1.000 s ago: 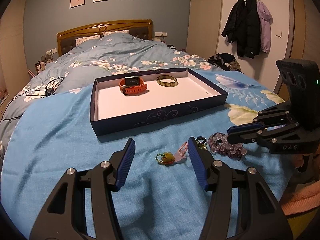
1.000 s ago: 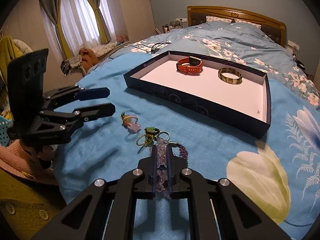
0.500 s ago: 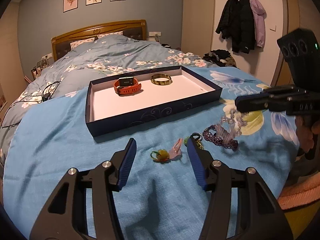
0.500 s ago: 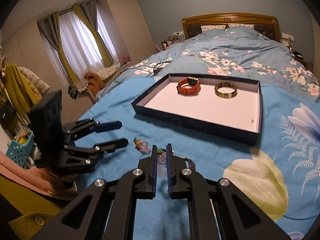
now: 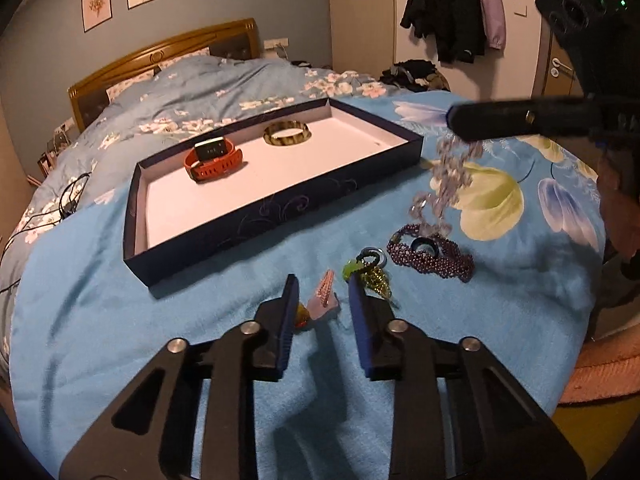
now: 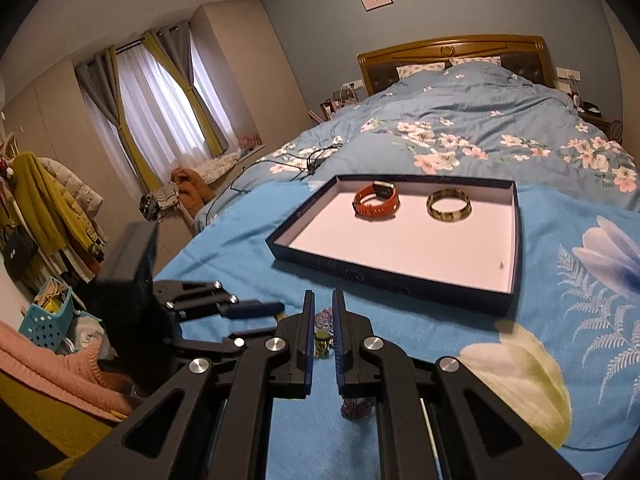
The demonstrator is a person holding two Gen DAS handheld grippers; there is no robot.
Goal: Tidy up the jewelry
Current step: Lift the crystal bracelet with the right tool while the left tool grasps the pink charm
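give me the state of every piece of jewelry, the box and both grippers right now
box: open, on the bed
orange watch: in the box
bangle: flat in the box
clear bead bracelet: hanging from the right gripper, off the bed
purple bead bracelet: on the bed
pink charm: on the bed, between the left gripper jaws, which have just been closing, grip unclear

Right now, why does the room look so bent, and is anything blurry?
Both views: fisheye lenses bow walls and the dark blue cardboard tray. Left wrist view: the clear bead bracelet dangling from the right tool is smeared. Right wrist view: the left tool looks soft; the window glares.
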